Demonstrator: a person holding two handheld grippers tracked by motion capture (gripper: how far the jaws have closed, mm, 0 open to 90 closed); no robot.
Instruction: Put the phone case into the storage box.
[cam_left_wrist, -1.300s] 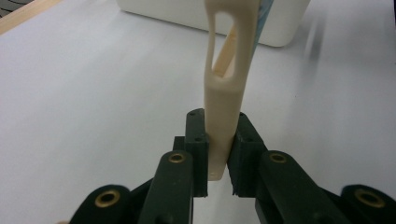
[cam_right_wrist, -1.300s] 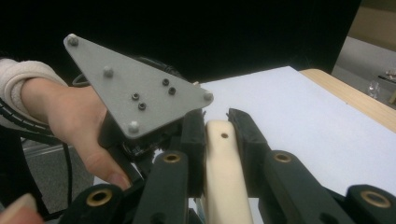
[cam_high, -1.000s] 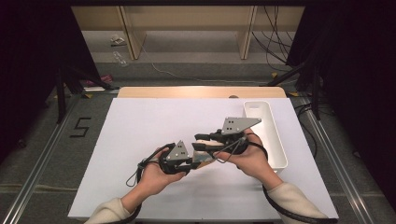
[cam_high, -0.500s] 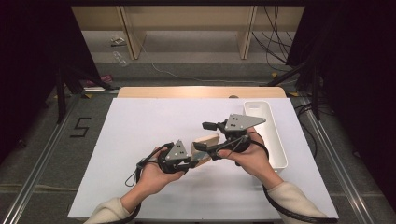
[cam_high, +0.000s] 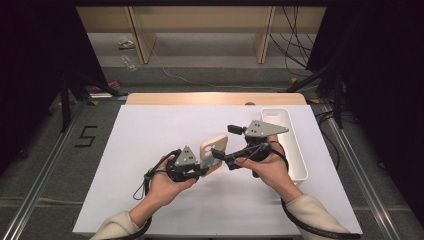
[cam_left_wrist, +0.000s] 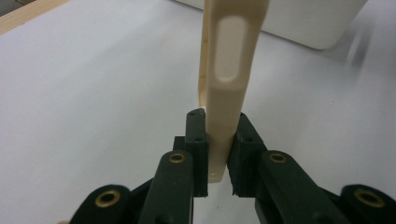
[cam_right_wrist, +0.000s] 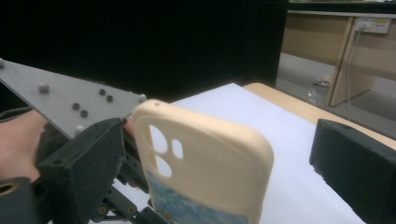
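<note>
A cream phone case (cam_high: 213, 151) stands held above the white table's (cam_high: 150, 130) center, clamped edgewise in the left gripper (cam_high: 200, 167). At its 3 o'clock, the right gripper (cam_high: 227, 145) has just been opening, jaws clear. The floor marking (cam_high: 86, 136) reads "5".

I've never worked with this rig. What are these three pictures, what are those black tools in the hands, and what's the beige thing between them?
A person holds a hand-operated two-jaw gripper in each hand. The high view looks down on the white table; each of the other two views rides on one gripper and looks along its jaws.

The beige thing is a phone case, with camera cutouts showing in the right gripper view. The left gripper is shut on the case's thin edge and holds it above the table. The right gripper has just been opening; its jaws now stand wide on either side of the case without pressing it.

A white tray lies at the table's right side.
</note>
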